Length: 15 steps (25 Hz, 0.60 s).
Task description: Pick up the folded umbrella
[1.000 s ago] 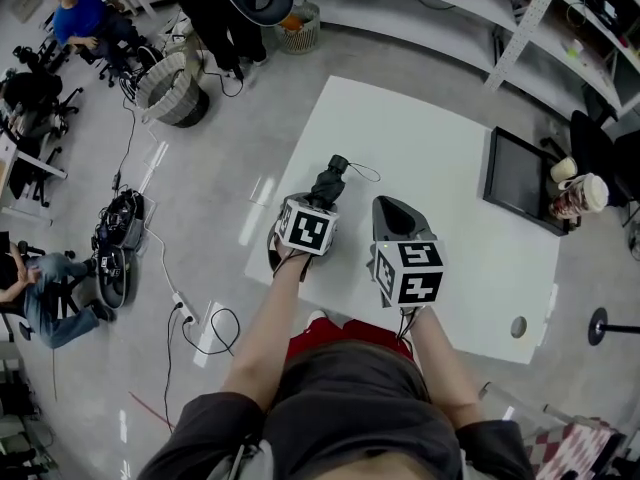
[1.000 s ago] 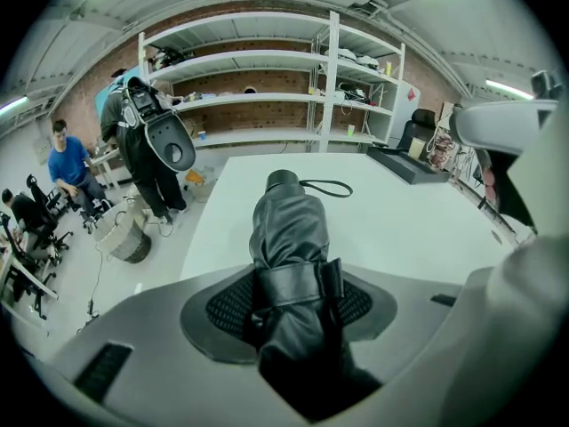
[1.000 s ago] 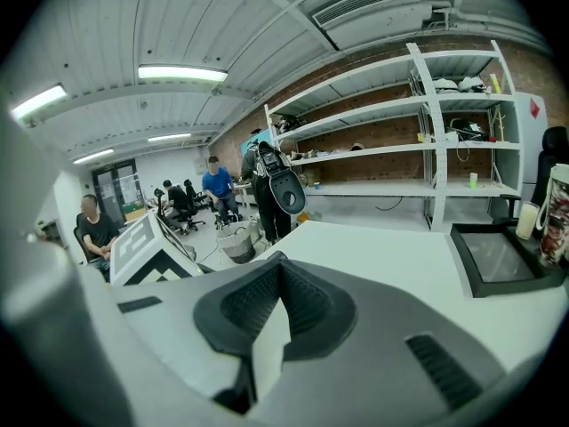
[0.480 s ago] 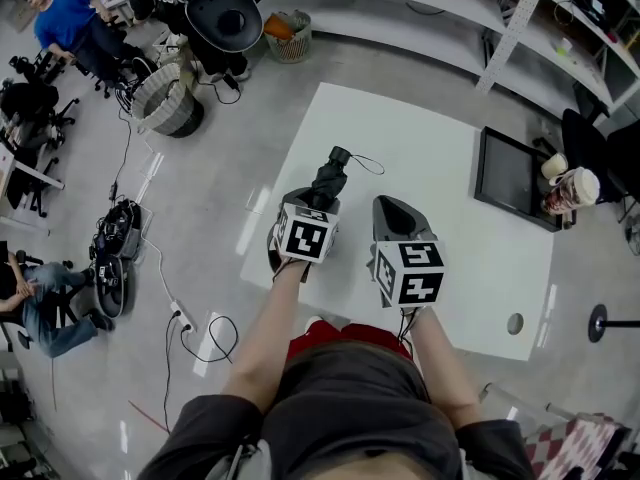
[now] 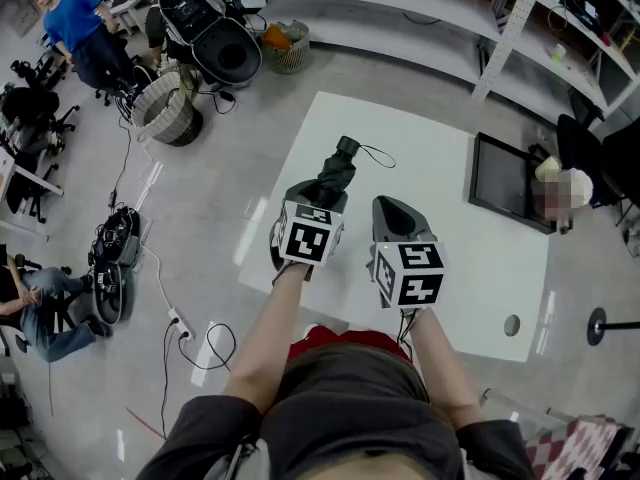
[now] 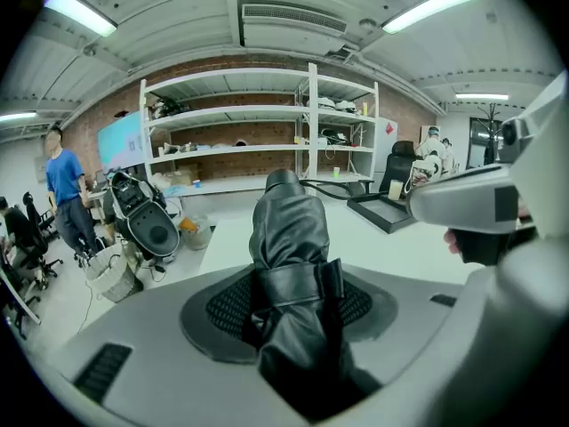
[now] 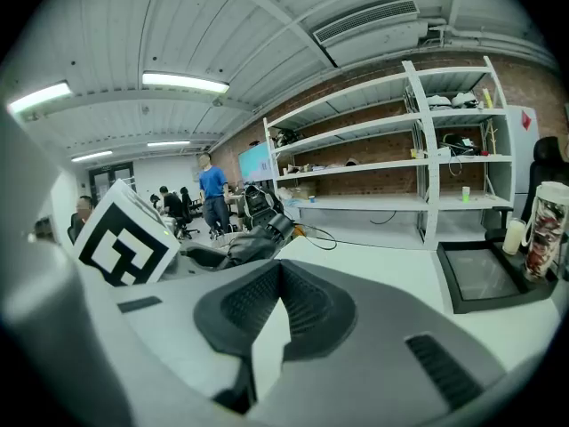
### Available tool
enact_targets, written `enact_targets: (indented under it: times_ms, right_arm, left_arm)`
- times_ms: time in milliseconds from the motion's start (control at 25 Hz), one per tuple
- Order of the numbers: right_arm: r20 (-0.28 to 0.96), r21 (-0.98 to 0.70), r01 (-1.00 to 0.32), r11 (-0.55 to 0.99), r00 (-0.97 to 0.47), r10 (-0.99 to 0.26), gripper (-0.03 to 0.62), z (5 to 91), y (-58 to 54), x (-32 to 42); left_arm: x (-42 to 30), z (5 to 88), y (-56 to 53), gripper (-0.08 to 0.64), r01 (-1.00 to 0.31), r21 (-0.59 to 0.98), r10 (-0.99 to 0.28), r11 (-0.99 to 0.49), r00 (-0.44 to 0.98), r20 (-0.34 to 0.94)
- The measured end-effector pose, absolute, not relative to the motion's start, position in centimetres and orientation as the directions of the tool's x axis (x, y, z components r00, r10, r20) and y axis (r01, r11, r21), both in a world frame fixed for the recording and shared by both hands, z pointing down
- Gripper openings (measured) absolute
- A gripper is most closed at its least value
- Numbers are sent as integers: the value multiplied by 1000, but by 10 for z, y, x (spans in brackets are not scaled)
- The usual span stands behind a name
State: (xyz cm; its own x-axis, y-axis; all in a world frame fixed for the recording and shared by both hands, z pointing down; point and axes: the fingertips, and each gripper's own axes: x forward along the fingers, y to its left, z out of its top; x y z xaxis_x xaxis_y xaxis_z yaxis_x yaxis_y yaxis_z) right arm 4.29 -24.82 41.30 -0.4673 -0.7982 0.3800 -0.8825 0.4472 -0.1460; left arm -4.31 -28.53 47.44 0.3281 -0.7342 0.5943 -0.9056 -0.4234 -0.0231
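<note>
The left gripper [image 6: 289,285] has its jaws clamped on the folded umbrella [image 6: 286,225], pads pressing the black fabric right at the strap, and the bundle juts out past the tips toward 12 o'clock. From the head view the umbrella [image 5: 334,174] points its capped end away from the person, its thin cord loop [image 5: 379,158] dangling off that end toward 2 o'clock. It looks raised clear of the white bench [image 5: 440,148], so the pick-up itself reads as done, or very nearly; all that seems left is carrying it fully clear, though I cannot be sure that no part of it touches the surface. At 3 o'clock of it, just beside, the right gripper [image 7: 277,278] has its jaws together at the tips with nothing between them, only bare bench showing through the gap below. Further out at 3 o'clock a black tray [image 5: 505,183] sits on the bench, and it looks bare inside. Down on the floor at 10 o'clock stands a woven basket [image 5: 163,106], its contents too small to tell, and at 11 o'clock a smaller basket [image 5: 287,46] with something orange in it.
</note>
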Motion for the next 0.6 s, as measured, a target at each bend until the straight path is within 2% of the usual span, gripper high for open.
enact_targets:
  times_ms: [600]
  right_arm:
    - [317,-137,-897,421,-443,-839,18,383,-253,62]
  left_arm:
    - [-22,416,-289,224,-893,-5,-794,-451,398,460]
